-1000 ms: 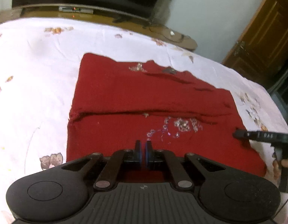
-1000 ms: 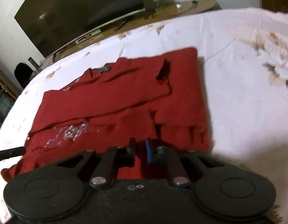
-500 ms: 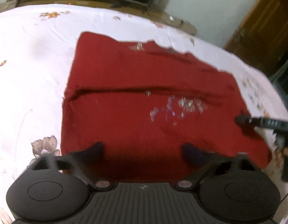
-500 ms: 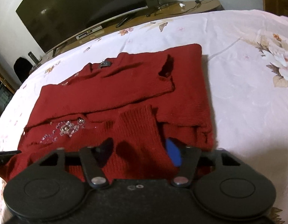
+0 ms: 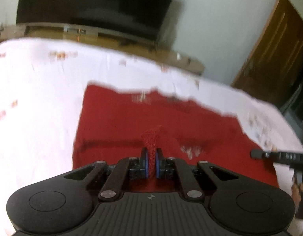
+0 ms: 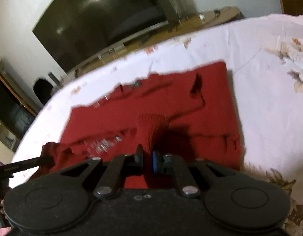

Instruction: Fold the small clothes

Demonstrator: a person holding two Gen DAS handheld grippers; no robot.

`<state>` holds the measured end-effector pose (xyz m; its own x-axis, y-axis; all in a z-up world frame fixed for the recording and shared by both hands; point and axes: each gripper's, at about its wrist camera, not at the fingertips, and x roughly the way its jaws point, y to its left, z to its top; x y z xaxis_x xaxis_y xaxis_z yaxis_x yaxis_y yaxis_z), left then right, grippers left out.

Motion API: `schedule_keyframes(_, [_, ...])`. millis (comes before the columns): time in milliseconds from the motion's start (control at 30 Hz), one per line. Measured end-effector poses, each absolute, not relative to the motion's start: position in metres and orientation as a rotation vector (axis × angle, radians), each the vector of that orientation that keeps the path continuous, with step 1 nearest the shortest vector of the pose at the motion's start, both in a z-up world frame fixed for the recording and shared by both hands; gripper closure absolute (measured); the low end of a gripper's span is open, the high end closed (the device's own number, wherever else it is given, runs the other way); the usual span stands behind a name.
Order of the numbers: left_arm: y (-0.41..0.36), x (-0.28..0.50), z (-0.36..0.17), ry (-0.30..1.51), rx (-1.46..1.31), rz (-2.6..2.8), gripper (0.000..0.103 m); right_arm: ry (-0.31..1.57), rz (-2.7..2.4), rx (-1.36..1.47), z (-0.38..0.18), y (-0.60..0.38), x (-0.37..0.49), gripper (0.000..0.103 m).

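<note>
The red sweater [image 5: 143,116] lies flat on a bed with a white flowered sheet [image 5: 37,102]. Behind the bed stand a large dark television [image 6: 96,25], a low wooden stand [image 5: 112,37] and a brown door [image 5: 277,53]. The left gripper [image 5: 151,162] and the right gripper [image 6: 147,158] each pinch a raised fold of the sweater's near edge

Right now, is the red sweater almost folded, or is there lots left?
Partly done. The red sweater lies flat on the flowered bedsheet with its sleeves already folded across the body. In hand: the left tool and right tool are each shut on a pinch of the near hem. Left to do: lift that edge and fold it over toward the far edge.
</note>
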<state>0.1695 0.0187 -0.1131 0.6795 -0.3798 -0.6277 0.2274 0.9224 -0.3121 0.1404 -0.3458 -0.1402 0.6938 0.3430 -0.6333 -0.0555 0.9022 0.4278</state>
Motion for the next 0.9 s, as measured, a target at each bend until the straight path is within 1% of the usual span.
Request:
schedule_keyframes(167, [0.019, 0.209, -0.093, 0.665, -0.204, -0.32, 0.096, 0.674, 0.224, 0.409, -0.11, -0.353, 0.153, 0.094])
schedule_keyframes(333, [0.007, 0.263, -0.095, 0.631, -0.205, -0.272, 0.096, 0.625, 0.189, 0.412, -0.103, -0.368, 0.194, 0.094])
schedule_keyframes(500, [-0.008, 0.31, -0.126, 0.678, -0.184, -0.216, 0.096, 0.658, 0.153, 0.415, -0.125, -0.379, 0.245, 0.094])
schedule_keyframes(633, [-0.018, 0.331, -0.156, 0.715, -0.161, -0.167, 0.096, 0.695, 0.125, 0.4, -0.149, -0.378, 0.27, 0.094])
schedule_keyframes(733, [-0.023, 0.343, -0.18, 0.79, -0.121, -0.134, 0.096, 0.792, 0.096, 0.372, -0.172, -0.374, 0.287, 0.092])
schedule_keyframes(767, [-0.024, 0.342, -0.182, 0.783, -0.103, -0.133, 0.096, 0.797, 0.087, 0.367, -0.178, -0.374, 0.288, 0.091])
schedule_keyframes(833, [-0.026, 0.335, -0.175, 0.777, -0.078, -0.124, 0.085, 0.787, 0.083, 0.364, -0.175, -0.374, 0.285, 0.085])
schedule_keyframes(867, [-0.024, 0.331, -0.169, 0.774, -0.084, -0.115, 0.066, 0.781, 0.078, 0.357, -0.17, -0.373, 0.281, 0.081])
schedule_keyframes(900, [-0.02, 0.326, -0.163, 0.761, -0.096, -0.108, 0.038, 0.771, 0.068, 0.335, -0.165, -0.371, 0.277, 0.078])
